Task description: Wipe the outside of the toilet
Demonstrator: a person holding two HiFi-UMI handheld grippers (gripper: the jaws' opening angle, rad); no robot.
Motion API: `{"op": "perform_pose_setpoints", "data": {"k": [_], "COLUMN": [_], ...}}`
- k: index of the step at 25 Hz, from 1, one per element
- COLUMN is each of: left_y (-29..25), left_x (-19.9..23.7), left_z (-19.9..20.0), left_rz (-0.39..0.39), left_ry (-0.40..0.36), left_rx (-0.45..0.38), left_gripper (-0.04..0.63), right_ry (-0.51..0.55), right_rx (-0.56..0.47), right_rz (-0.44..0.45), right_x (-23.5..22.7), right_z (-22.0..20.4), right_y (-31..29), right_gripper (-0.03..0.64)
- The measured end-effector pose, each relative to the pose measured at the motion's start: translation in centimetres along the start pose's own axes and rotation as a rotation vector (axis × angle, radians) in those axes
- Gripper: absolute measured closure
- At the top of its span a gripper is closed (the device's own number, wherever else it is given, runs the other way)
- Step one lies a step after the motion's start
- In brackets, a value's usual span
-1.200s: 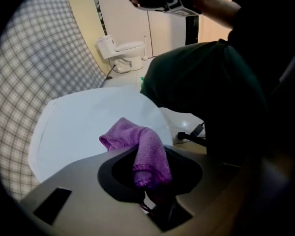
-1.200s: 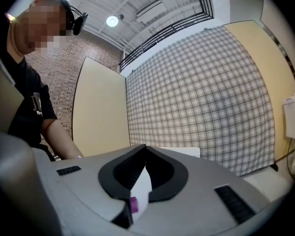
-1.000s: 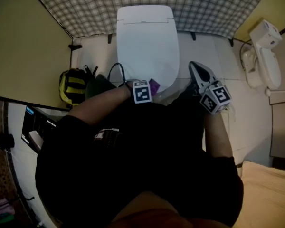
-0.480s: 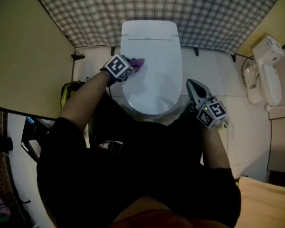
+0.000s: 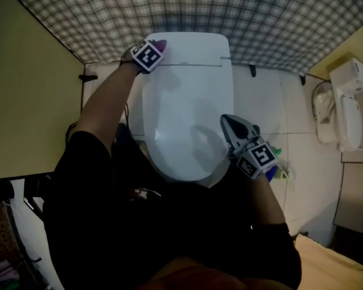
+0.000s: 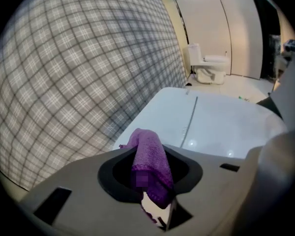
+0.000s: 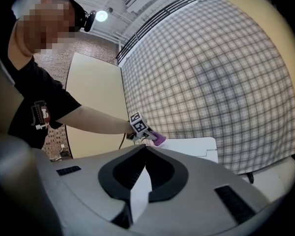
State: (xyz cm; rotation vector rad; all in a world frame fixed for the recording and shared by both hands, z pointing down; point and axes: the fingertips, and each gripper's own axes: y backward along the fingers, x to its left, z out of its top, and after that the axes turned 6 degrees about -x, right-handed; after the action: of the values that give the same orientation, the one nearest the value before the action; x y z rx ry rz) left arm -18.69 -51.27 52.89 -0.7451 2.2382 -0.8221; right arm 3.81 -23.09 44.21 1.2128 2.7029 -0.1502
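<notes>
Jaws: L gripper (image 5: 153, 47) clamps purple cloth (image 6: 150, 167) at rear-left top corner of toilet (image 5: 184, 104), R gripper (image 5: 228, 124) closed on nothing, hovering front-right; wiping step prob. in hand, so next you'd drag cloth along back edge w/ steady contact.

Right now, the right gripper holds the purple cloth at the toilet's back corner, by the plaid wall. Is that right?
No: the left gripper holds the purple cloth, as the left gripper view shows; the right gripper is shut and empty. The rest stands: it is at the toilet's back corner, by the plaid wall.
</notes>
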Motion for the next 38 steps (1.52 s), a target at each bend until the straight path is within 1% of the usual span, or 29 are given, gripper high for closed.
{"op": "perform_pose_setpoints", "data": {"k": [2, 4, 6, 8, 12, 14, 16, 19, 20, 23, 24, 25, 27, 28, 29, 33, 38], "left_y": [-3.1, -6.4, -9.2, -11.1, -12.2, -12.1, -11.6, -9.5, -8.6, -5.1, -3.8, -2.4, 0.4, 1.8, 3.2, 8.8, 15.5], "left_x": [3.0, 5.1, 6.2, 6.8, 7.7, 7.2, 5.7, 1.8, 0.1, -6.1, -8.5, -10.9, -15.5, -17.7, -19.8, -27.5, -37.1], "left_z": [0.6, 1.0, 0.7, 0.8, 2.6, 2.6, 1.9, 0.4, -0.2, -2.2, -3.1, -4.0, -5.9, -6.8, -7.7, -11.4, -15.2], "left_rz": [0.053, 0.086, 0.100, 0.102, 0.101, 0.110, 0.093, 0.039, 0.017, -0.057, -0.072, -0.073, -0.058, -0.059, -0.072, -0.177, -0.336], "left_ry": [-0.027, -0.063, -0.151, -0.240, -0.314, -0.346, -0.381, -0.516, -0.537, -0.527, -0.542, -0.583, -0.690, -0.717, -0.719, -0.657, -0.654], "left_rx": [0.034, 0.064, 0.117, 0.148, 0.142, 0.145, 0.166, 0.228, 0.241, 0.234, 0.229, 0.230, 0.245, 0.246, 0.239, 0.191, 0.142], "left_gripper": [0.492, 0.492, 0.492, 0.492, 0.496, 0.502, 0.506, 0.506, 0.506, 0.505, 0.505, 0.505, 0.506, 0.506, 0.506, 0.506, 0.506], "right_ry": [-0.019, -0.052, -0.099, -0.132, -0.151, -0.152, -0.142, -0.131, -0.123, -0.095, -0.085, -0.075, -0.050, -0.037, -0.025, 0.031, 0.097], "right_rx": [0.012, 0.022, 0.028, 0.043, 0.080, 0.088, 0.086, 0.060, 0.053, 0.030, 0.021, 0.012, -0.006, -0.014, -0.022, -0.061, -0.088], "right_rz": [-0.002, -0.005, -0.010, -0.014, -0.021, -0.022, -0.026, -0.039, -0.041, -0.045, -0.044, -0.042, -0.034, -0.029, -0.023, 0.003, 0.044], "right_x": [-1.4, -3.1, -4.4, -5.3, -6.3, -6.0, -5.4, -3.9, -3.2, -0.8, 0.2, 1.2, 3.2, 4.2, 5.2, 9.2, 13.5], "right_z": [-0.5, -1.1, -1.9, -2.9, -4.8, -5.1, -5.0, -3.8, -3.3, -1.9, -1.4, -0.9, 0.0, 0.4, 0.6, 2.0, 3.7], "right_y": [-1.0, -1.8, -2.3, -2.3, -2.0, -1.6, -1.1, 0.2, 0.8, 2.9, 3.7, 4.5, 6.0, 6.7, 7.3, 9.3, 10.8], "right_gripper": [0.624, 0.624, 0.624, 0.624, 0.624, 0.624, 0.624, 0.624, 0.624, 0.624, 0.624, 0.624, 0.624, 0.624, 0.624, 0.624, 0.624]}}
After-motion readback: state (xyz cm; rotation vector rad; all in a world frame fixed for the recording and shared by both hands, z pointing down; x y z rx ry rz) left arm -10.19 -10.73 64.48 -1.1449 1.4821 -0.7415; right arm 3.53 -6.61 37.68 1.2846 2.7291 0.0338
